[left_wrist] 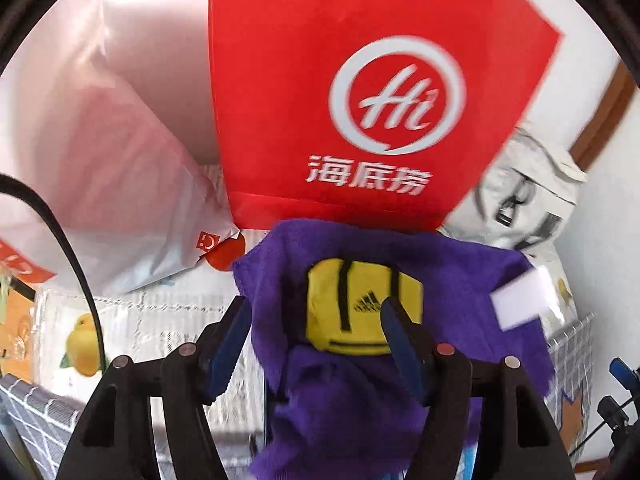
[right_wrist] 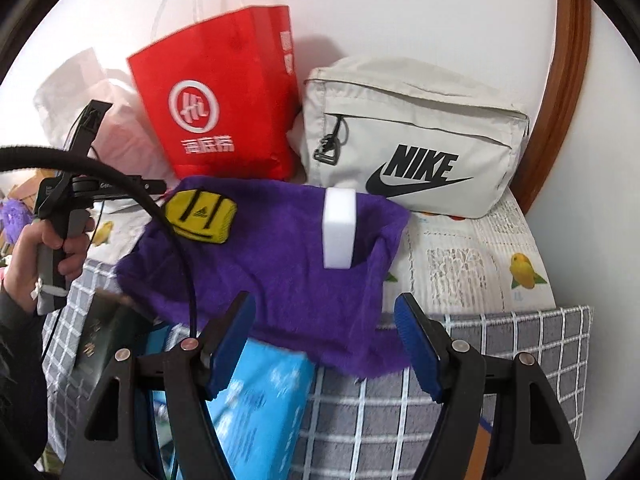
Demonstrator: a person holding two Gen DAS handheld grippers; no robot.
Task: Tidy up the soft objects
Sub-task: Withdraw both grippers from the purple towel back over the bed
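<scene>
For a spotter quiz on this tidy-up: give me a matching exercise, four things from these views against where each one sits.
Things:
1. yellow mini backpack
2. white sponge block
3. red paper bag
4. beige Nike bag

Places:
A. upright behind the purple cloth, left of the beige bag
B. on the cloth's left part
C. on the cloth's right part
D. at the back right, against the wall

Pairs: 1-B, 2-C, 3-A, 4-D

Fuzzy purple cloth [right_wrist: 280, 264], glossy red paper bag [right_wrist: 224, 96]
</scene>
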